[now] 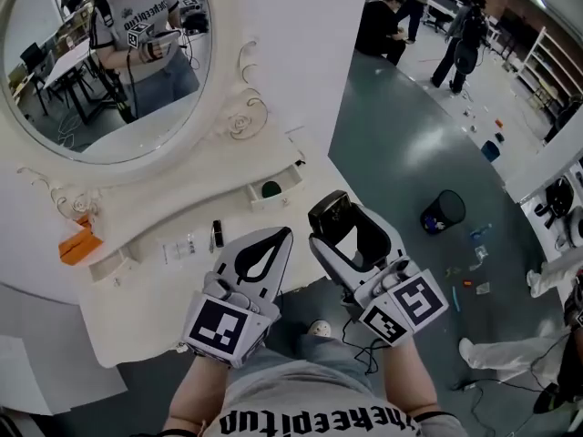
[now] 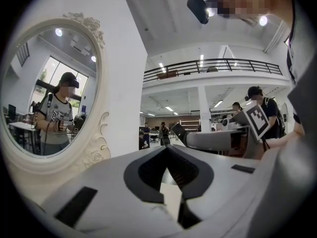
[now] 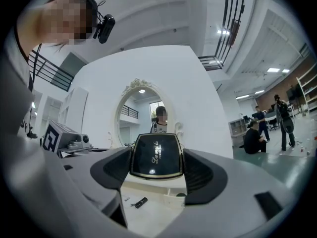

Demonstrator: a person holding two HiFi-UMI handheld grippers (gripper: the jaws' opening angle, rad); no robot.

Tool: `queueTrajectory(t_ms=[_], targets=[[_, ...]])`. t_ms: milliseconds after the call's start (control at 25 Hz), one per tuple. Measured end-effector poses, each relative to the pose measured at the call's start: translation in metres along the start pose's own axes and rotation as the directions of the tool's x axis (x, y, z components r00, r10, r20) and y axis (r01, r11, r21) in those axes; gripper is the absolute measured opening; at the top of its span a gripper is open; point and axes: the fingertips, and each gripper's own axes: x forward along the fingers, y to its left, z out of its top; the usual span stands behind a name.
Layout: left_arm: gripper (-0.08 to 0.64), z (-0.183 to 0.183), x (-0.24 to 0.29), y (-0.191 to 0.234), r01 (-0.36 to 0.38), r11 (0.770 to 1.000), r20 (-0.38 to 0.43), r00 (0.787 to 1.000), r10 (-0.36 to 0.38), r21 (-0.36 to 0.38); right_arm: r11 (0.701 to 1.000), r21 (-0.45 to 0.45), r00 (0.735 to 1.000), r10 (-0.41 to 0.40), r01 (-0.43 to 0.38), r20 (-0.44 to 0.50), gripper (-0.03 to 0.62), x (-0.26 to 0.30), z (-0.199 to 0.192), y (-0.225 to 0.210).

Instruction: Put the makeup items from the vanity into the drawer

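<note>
Nearest to us, the left gripper (image 1: 281,235) hangs over the front edge of the vanity top (image 1: 173,294). Its jaws are closed tip to tip with nothing between them.

Beside it, the right gripper (image 1: 339,230) is raised off the vanity top near its right end. Its jaws are part open and clamped on the two side edges of a black compact (image 1: 328,209), which we hold upright.

We judge the compact to be light, rigid and glossy. It is likely to slip if the squeeze eases, and its hinge and whatever is inside could break in a fall. Pressing on the flat sides, as we do now, looks sound.

The small drawer (image 1: 288,180) stands open at the back right of the vanity top, below the mirror (image 1: 109,80). Something dark already lies inside it.

A black lipstick (image 1: 217,235) lies near the middle of the vanity top, next to a clear packet (image 1: 178,248). An orange item (image 1: 77,244) sits towards the left end. The lipstick will probably roll, so we would take it across the middle of its barrel.
</note>
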Motion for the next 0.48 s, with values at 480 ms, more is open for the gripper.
queueTrajectory(t_ms=[480], targets=[[0.041, 0.002, 0.036, -0.026, -0.117, 0.993, 0.007, 0.993, 0.117, 0.015, 0.993, 0.014, 0.993, 0.115, -0.114, -0.016, 0.347, -0.016, 0.003, -0.043]])
